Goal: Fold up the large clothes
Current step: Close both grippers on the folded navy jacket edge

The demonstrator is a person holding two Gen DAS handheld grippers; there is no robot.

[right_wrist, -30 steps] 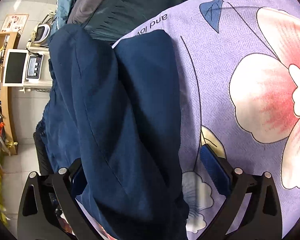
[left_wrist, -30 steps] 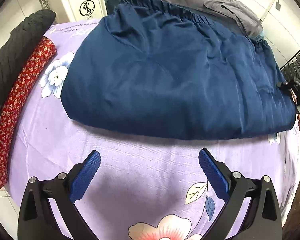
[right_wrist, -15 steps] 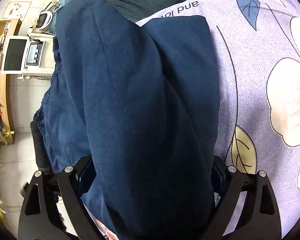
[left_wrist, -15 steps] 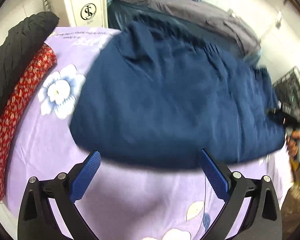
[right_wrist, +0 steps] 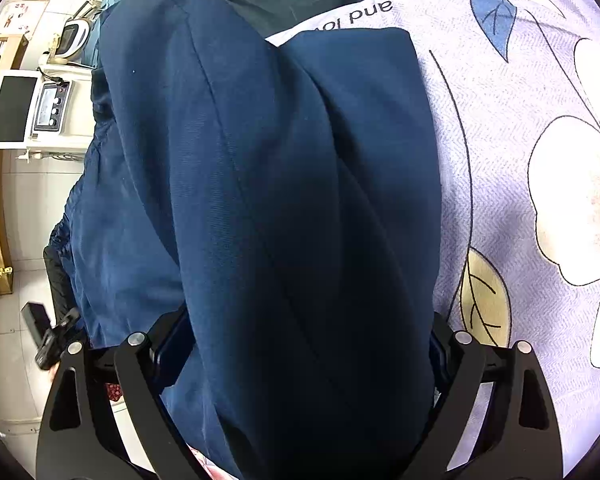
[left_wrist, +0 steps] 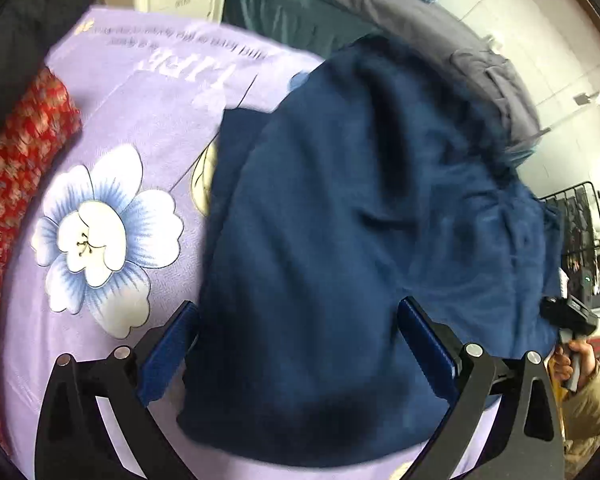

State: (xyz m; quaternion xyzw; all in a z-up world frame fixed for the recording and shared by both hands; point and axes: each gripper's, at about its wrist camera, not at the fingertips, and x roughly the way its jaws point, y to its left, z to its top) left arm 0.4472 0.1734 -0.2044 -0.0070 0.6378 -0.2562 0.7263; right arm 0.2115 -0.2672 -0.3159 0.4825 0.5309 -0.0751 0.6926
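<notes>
On the lilac flowered sheet (left_wrist: 140,128) lies the navy garment (left_wrist: 360,240), folded into a thick bundle that runs from about 1 o'clock down to 6 o'clock in the left wrist view. The left gripper (left_wrist: 296,344) stands with its jaws wide apart, the bundle's near end between its blue pads (left_wrist: 168,352); whether the pads touch the cloth is not clear through the blur. The right gripper (right_wrist: 304,356) is also spread wide, its jaws having narrowed a little in the past second, with a thick fold of the garment (right_wrist: 280,220) filling the gap; its pads are mostly buried by cloth, so pressing contact cannot be confirmed.

At 9 o'clock a red patterned cloth (left_wrist: 16,168) is cut off by the lens edge, and a grey garment (left_wrist: 420,16) at 1 o'clock is smeared. At 4 o'clock a hand (left_wrist: 576,364) grips a handle, only partly in view.

A second ago the left gripper hung over bare sheet short of the garment; now the bundle lies between its fingers and fills more of the view.
</notes>
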